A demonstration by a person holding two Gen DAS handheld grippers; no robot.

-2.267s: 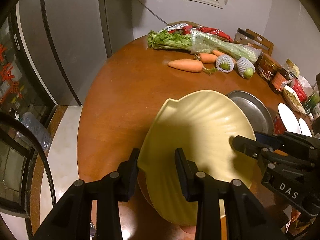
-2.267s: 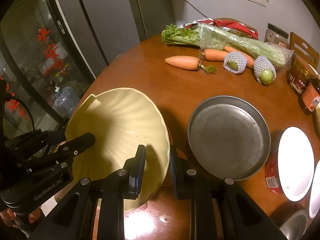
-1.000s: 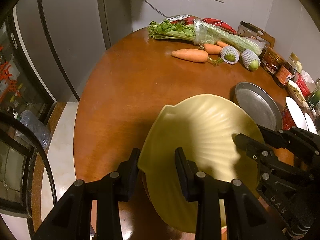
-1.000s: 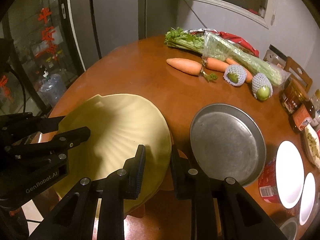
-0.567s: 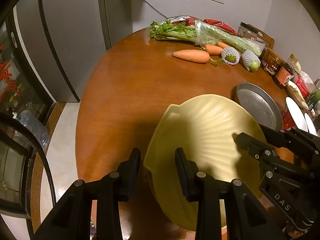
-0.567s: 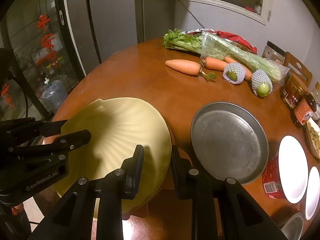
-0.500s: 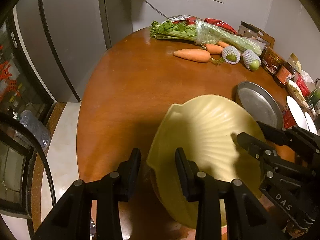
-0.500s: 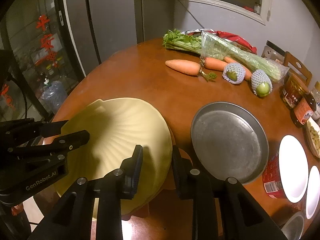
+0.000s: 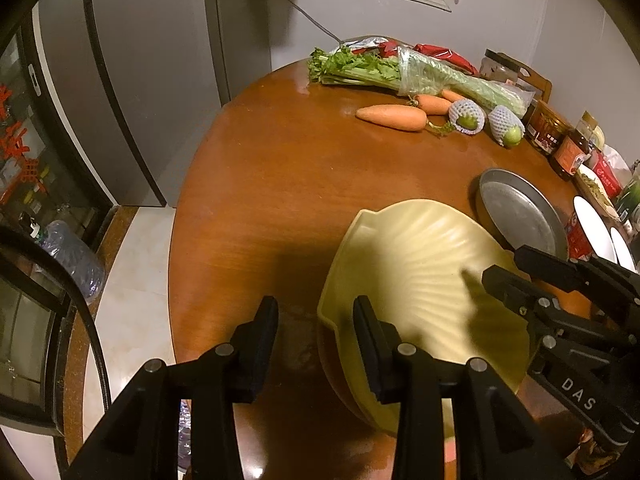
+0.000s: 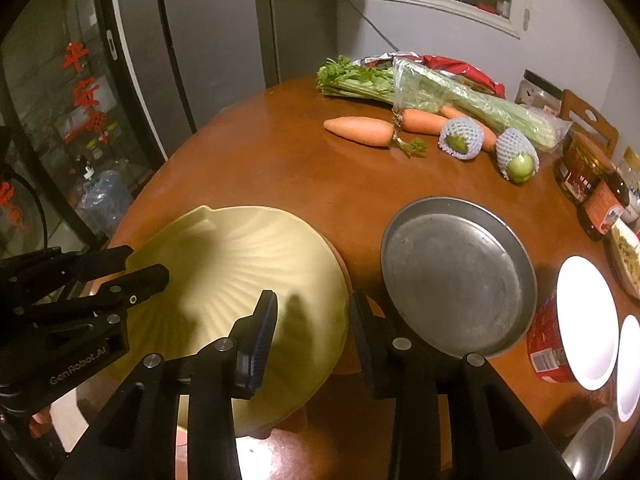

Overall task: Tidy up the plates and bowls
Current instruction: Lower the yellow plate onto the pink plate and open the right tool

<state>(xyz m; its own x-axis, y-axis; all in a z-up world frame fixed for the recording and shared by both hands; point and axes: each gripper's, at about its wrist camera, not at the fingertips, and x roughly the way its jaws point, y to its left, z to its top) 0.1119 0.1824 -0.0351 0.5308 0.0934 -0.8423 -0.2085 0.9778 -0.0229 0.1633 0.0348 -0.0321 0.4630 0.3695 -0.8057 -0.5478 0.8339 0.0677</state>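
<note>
A pale yellow shell-shaped plate (image 9: 424,280) lies on the round wooden table (image 9: 288,168), stacked on an orange-brown dish whose edge shows beneath it. It also shows in the right wrist view (image 10: 240,280). My left gripper (image 9: 314,324) is open, its jaws astride the plate's left rim, not pinching it. My right gripper (image 10: 312,316) is open, its jaws either side of the plate's right rim. A grey metal plate (image 10: 456,276) lies to the right. White plates (image 10: 586,320) sit at the right edge.
Celery in a plastic bag (image 10: 448,88), carrots (image 10: 360,130) and two netted green fruits (image 10: 460,140) lie at the table's far side. Jars and bottles (image 10: 588,184) stand at the far right, a red can (image 10: 546,348) by the white plates. A fridge (image 9: 120,80) stands at left.
Both grippers opened wider and let go of the yellow plate. The plate dropped flat onto the dish beneath. My left gripper slid left off the rim.
</note>
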